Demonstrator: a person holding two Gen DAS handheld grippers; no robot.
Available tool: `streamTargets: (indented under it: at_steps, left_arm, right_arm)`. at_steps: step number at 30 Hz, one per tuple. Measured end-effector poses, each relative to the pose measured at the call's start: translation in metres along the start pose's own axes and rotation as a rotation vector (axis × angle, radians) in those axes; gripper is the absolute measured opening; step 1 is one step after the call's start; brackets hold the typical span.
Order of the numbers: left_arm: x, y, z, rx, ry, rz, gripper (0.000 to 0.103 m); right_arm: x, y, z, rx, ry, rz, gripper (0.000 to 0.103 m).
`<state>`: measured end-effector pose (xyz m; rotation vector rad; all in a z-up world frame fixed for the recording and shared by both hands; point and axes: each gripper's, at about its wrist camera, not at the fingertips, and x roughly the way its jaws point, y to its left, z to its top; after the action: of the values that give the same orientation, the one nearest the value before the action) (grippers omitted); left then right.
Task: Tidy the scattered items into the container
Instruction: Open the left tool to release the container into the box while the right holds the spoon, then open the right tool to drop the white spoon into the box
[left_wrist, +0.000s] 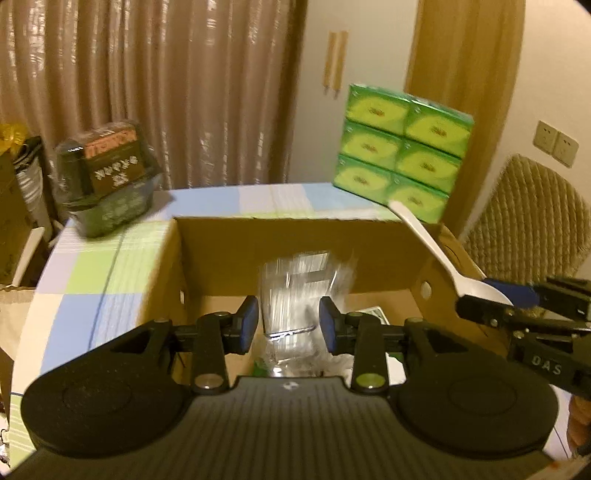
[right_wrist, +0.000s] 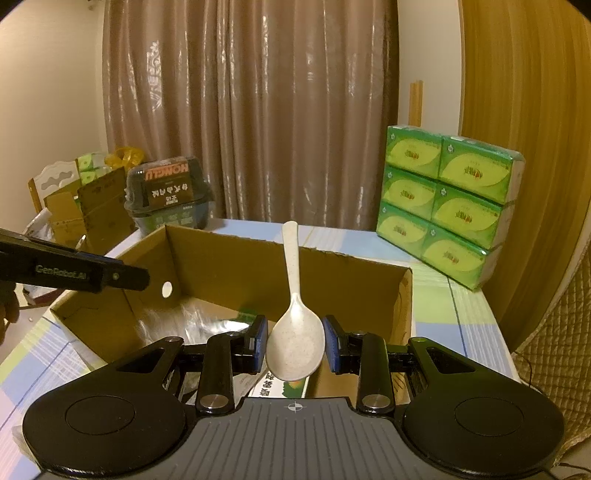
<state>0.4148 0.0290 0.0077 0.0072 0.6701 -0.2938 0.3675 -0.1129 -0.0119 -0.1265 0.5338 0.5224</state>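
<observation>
An open cardboard box stands on the checked tablecloth. My left gripper hangs over the box's inside. A clear plastic pack, blurred, sits between its blue pads with a thin gap on each side; the pads do not press it. My right gripper is shut on the bowl of a white spoon, whose handle points up and away over the box. From the left wrist view the spoon and right gripper hover at the box's right wall. A printed packet lies in the box.
A six-pack of green tissue packs stands at the table's back right. A dark wrapped container sits at the back left. Curtains hang behind the table; a padded chair is at the right, cartons at the left.
</observation>
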Motion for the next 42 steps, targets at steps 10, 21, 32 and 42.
streamTargets:
  at_steps: [10,21,32,42]
  left_arm:
    - [-0.004,0.015,-0.018,-0.008,0.045,0.015,0.032]
    - [-0.012,0.017,-0.028,-0.014,0.037,0.016,0.039]
    - [-0.048,0.007,-0.051,-0.028,0.009,0.006,0.064]
    - [-0.088,-0.018,-0.092,-0.044,0.031,0.011,0.081]
  right_arm:
    - [0.005,0.003,-0.005,0.007,0.018,0.001,0.029]
    - [-0.001,0.008,-0.005,0.005,-0.026,0.034,0.064]
    - [-0.060,-0.010,-0.038,0.053,-0.052,-0.037,0.064]
    - [-0.113,-0.018,-0.078,0.078,-0.011,-0.086,0.065]
